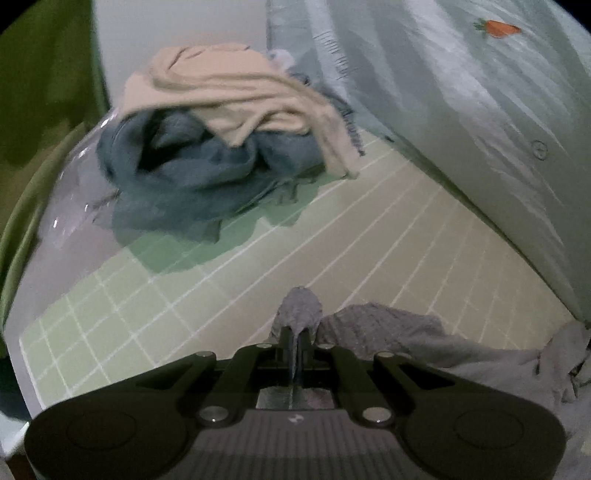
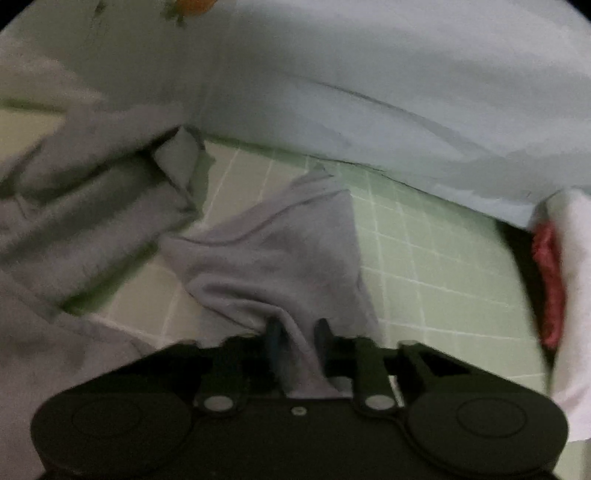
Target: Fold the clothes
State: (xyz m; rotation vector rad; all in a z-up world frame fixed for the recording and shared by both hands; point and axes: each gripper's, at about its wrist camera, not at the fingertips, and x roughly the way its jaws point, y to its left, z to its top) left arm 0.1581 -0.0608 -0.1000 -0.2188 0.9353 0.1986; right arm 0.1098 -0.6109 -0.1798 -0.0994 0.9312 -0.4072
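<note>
Both grippers, left (image 1: 295,341) and right (image 2: 297,332), pinch one grey garment (image 2: 280,251). Two more garments, beige (image 1: 236,92) atop blue (image 1: 184,177), sit upper left.

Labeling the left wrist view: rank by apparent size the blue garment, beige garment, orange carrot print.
1. blue garment and beige garment: they look about alike, and the beige one lies over part of the blue, so no ranking between them.
2. carrot print: clearly smallest, on the pale sheet.
</note>
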